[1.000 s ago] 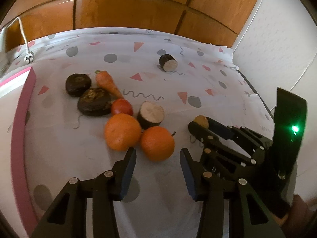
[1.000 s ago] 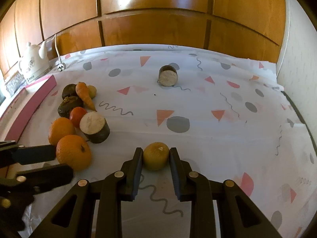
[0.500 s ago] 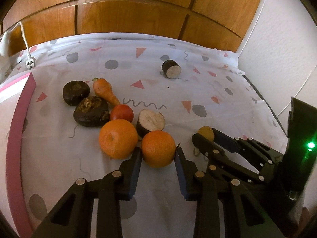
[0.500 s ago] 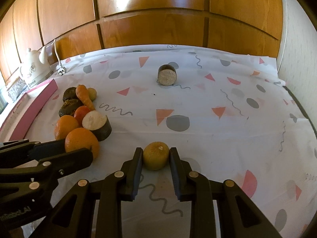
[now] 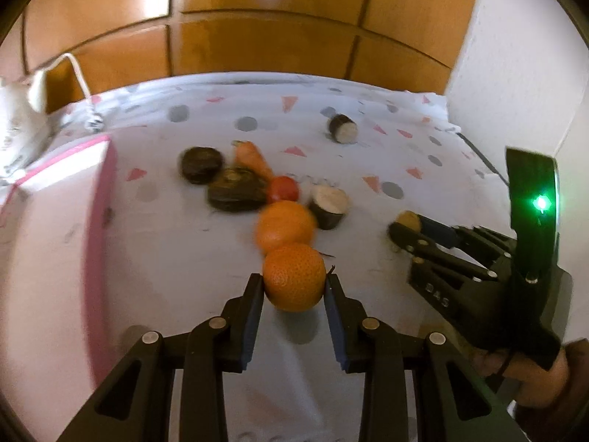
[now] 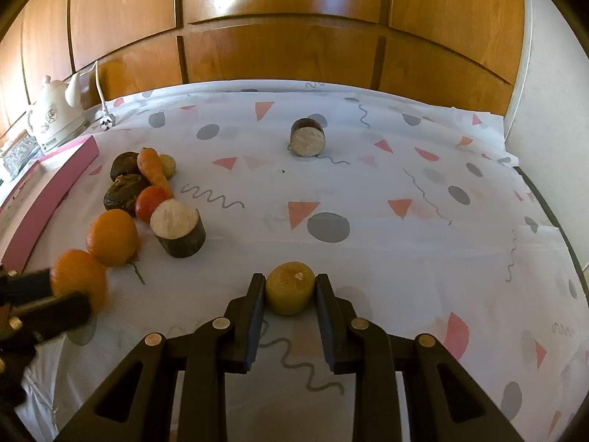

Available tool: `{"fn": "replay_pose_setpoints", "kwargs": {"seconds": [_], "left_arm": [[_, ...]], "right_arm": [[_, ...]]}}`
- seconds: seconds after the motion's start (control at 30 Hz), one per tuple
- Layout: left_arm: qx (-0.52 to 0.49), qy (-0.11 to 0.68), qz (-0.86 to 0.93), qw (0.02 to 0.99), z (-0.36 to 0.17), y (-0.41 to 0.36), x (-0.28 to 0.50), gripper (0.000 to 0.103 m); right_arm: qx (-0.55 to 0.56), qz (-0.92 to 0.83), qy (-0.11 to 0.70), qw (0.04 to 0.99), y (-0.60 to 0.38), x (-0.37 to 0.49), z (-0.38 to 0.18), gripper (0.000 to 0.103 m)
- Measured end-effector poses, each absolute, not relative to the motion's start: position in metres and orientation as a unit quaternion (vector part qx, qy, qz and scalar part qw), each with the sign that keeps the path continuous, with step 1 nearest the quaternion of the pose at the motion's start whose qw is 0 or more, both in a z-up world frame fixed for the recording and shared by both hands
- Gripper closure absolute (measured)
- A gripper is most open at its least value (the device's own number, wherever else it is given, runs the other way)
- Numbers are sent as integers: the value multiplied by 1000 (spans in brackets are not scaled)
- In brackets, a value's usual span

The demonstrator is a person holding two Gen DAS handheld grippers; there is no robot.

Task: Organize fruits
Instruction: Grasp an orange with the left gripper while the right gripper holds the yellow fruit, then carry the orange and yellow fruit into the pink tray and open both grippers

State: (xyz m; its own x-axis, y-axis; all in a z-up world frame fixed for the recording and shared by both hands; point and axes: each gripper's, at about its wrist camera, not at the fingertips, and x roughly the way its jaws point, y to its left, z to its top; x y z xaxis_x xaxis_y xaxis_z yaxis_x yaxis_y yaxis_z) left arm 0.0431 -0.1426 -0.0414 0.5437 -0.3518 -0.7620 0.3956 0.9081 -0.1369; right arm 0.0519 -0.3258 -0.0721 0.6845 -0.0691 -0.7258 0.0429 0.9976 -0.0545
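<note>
Left gripper (image 5: pixel 294 285) is clamped on an orange (image 5: pixel 294 276), both pads pressed against its sides, near the front of the cluster of produce. Right gripper (image 6: pixel 290 287) is closed on a small yellowish round fruit (image 6: pixel 290 287), held between the pads low over the tablecloth (image 6: pixel 368 191), well to the right of the cluster. In the left wrist view the right gripper shows at the right edge with a green light lit on its body, a hand (image 5: pixel 530 375) wrapped around its handle. Just beyond the held orange sits a second orange (image 5: pixel 285 225), the two touching or nearly so; this view is blurred, so contact is hard to tell. Behind it, a tomato (image 6: pixel 151 202) lies beside a cut root piece (image 6: pixel 178 234) with its pale face turned up and toward the near side. Farther left and back: two dark, rough lumps (image 6: pixel 123 193), a carrot (image 6: pixel 152 171) lying across between them, and a small pale potato-like piece (image 6: pixel 167 165) behind the carrot. Another cut root piece (image 6: pixel 307 138) stands alone far across the cloth, pale face toward the camera. A pink-edged board (image 6: pixel 55 191) runs along the left side. A white kettle (image 6: pixel 55 118) stands at the far left corner, cord and plug beside it, wood panels behind.
</note>
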Motion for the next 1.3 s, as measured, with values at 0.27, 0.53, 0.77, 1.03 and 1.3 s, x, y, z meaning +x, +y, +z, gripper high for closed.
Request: {"fn": "replay_pose_setpoints", "kwargs": {"seconds": [0.27, 0.53, 0.77, 1.03, 1.3], "left_arm": [[17, 414, -174, 893, -34, -113, 45, 69], [8, 386, -145, 911, -15, -90, 44, 69], [-12, 374, -115, 920, -4, -59, 45, 69], [-45, 374, -47, 925, -3, 5, 51, 69], [-66, 391, 35, 918, -15, 71, 58, 68]], "right_arm": [[-28, -39, 400, 915, -314, 43, -70, 76], [-22, -5, 388, 921, -290, 30, -44, 76], [-16, 74, 369, 927, -247, 33, -14, 76], [-20, 182, 374, 909, -178, 38, -2, 76], [-6, 251, 388, 887, -114, 62, 1, 76]]}}
